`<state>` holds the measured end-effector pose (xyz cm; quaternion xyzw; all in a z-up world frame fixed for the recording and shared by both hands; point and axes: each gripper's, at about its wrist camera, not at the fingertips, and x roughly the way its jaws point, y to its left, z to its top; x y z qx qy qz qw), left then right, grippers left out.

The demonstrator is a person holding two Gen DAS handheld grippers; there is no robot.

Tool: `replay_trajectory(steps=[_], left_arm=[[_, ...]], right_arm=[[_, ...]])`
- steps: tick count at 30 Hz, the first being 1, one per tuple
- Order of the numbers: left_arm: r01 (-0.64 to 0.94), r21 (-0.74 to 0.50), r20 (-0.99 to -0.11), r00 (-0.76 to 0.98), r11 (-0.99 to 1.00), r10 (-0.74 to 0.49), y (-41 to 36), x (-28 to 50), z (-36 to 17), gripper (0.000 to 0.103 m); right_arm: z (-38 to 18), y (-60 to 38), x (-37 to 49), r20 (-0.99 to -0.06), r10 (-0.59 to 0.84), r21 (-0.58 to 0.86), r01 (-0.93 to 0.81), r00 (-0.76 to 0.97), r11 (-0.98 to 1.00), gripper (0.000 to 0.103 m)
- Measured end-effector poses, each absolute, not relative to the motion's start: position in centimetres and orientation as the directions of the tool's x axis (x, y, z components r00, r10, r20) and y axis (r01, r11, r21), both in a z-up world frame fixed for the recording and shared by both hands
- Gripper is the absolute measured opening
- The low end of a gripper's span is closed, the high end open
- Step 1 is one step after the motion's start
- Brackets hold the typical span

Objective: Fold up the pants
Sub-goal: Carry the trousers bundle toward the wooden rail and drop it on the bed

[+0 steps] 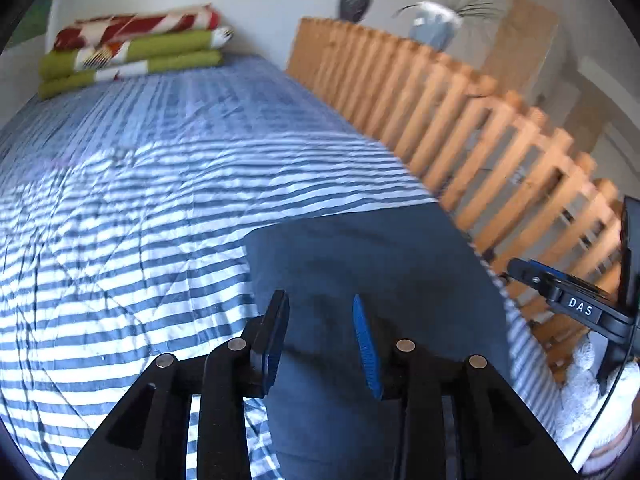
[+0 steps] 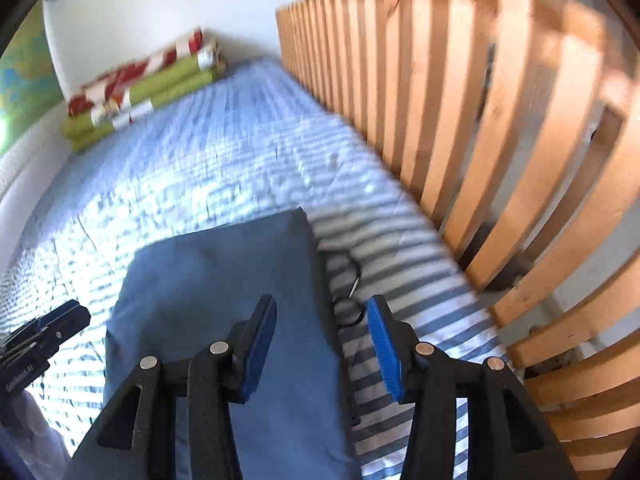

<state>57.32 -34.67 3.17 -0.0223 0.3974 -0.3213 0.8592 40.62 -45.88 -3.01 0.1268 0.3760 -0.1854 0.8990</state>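
Where the striped blue-and-white bedspread (image 1: 132, 208) covers the bed, the pants (image 1: 360, 264) lie folded into a flat dark blue rectangle near the right side, close to the wooden slatted rail (image 1: 472, 128). The far folded edge of the pants runs roughly straight across the stripes. In the right wrist view a thin dark cord (image 2: 350, 280) curls out from the right edge of the pants onto the bedspread; whether it is a drawstring I cannot tell, since the picture is blurred there.

The left gripper (image 1: 320, 340) hangs over the left part of the pants, its jaws partly open with a clear gap between the blue pads, and nothing is caught between them. The right gripper (image 2: 324, 344) hangs over the right edge of the pants, its jaws also partly open and a little wider, one finger above the dark cloth and the other above the stripes; it holds nothing. Each gripper shows at the edge of the other's view, well apart from it.

At the far end of the bed, against the white wall, sits a stack of folded blankets (image 1: 132, 48) in green, red and white. Behind the rail stand a dark vase-like thing (image 1: 354, 2) and a blurred pale blue one (image 1: 434, 26).
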Motion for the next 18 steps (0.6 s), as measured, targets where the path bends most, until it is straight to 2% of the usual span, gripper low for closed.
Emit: replay_trajectory(steps=[2, 5, 7, 9, 11, 14, 18], left_arm=[[0.591, -0.297, -0.664, 0.436, 0.75, -0.607, -35.1, 55.6, 3.1, 0.036], [0.643, -0.288, -0.685, 0.38, 0.709, -0.622, -35.4, 52.8, 2.1, 0.036], [0.667, -0.296, -0.714, 0.321, 0.684, -0.622, -36.1, 51.2, 0.3, 0.036], [0.679, -0.234, -0.761, 0.317, 0.696, -0.566, -37.1, 50.0, -1.6, 0.036], [0.665, -0.233, -0.807, 0.275, 0.71, -0.523, -37.3, 49.7, -3.9, 0.036], [0.624, -0.261, -0.817, 0.265, 0.737, -0.513, -35.7, 48.7, -5.1, 0.036], [0.584, -0.28, -0.818, 0.271, 0.762, -0.508, -31.6, 46.4, -3.7, 0.036]], right_arm=[[-3.0, -43.9, 40.1, -0.731, -0.159, 0.104, 0.339, 0.663, 0.935, 0.043], [-4.9, -41.5, 40.5, -0.767, -0.159, 0.032, 0.284, 0.622, 0.958, 0.043], [-6.6, -40.5, 41.0, -0.794, -0.193, -0.025, 0.287, 0.577, 0.957, 0.043], [-8.1, -40.9, 41.2, -0.815, -0.23, -0.054, 0.324, 0.533, 0.945, 0.043], [-9.4, -41.8, 41.6, -0.819, -0.327, -0.145, 0.381, 0.472, 0.913, 0.043], [-9.0, -43.3, 40.5, -0.836, -0.293, -0.061, 0.452, 0.465, 0.89, 0.044], [-6.3, -41.6, 37.0, -0.821, -0.307, -0.058, 0.464, 0.482, 0.884, 0.044]])
